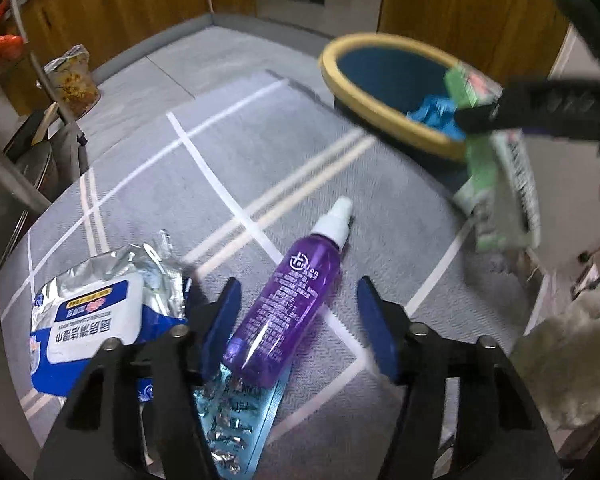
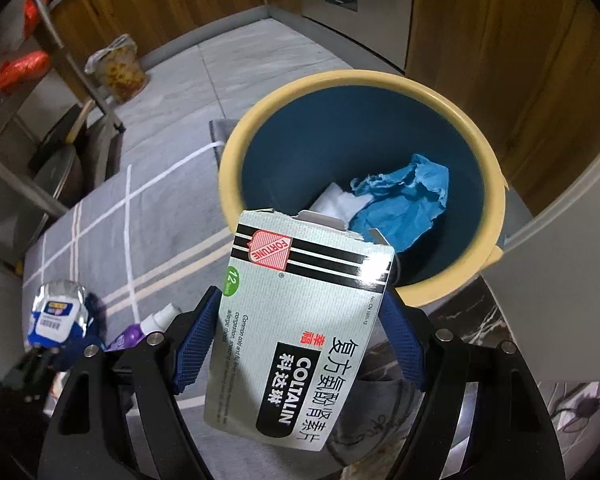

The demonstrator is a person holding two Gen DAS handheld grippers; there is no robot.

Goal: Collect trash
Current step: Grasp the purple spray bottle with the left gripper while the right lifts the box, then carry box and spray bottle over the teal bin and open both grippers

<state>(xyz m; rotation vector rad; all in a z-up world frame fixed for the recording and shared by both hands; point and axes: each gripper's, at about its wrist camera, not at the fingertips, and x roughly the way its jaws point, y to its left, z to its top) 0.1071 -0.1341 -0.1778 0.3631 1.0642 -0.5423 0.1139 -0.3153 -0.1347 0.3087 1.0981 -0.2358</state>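
Observation:
My right gripper (image 2: 300, 308) is shut on a torn white and green medicine box (image 2: 296, 328) and holds it just in front of the blue bin with a yellow rim (image 2: 236, 148); the box also shows in the left wrist view (image 1: 496, 168). Crumpled blue paper (image 2: 404, 200) and something white lie in the bin. My left gripper (image 1: 298, 300) is open, its jaws either side of a purple spray bottle (image 1: 292, 292) lying on the grey cloth. A blue and white wipes pack (image 1: 100, 312) lies to its left, and a blister strip (image 1: 236, 420) lies under the bottle.
The grey cloth with white lines (image 1: 220, 152) covers the table. A snack bag (image 1: 74, 80) stands on the floor at far left beside a metal rack (image 1: 4, 168). Wooden cabinets (image 1: 460, 0) line the back. A white fluffy thing (image 1: 576, 360) is at right.

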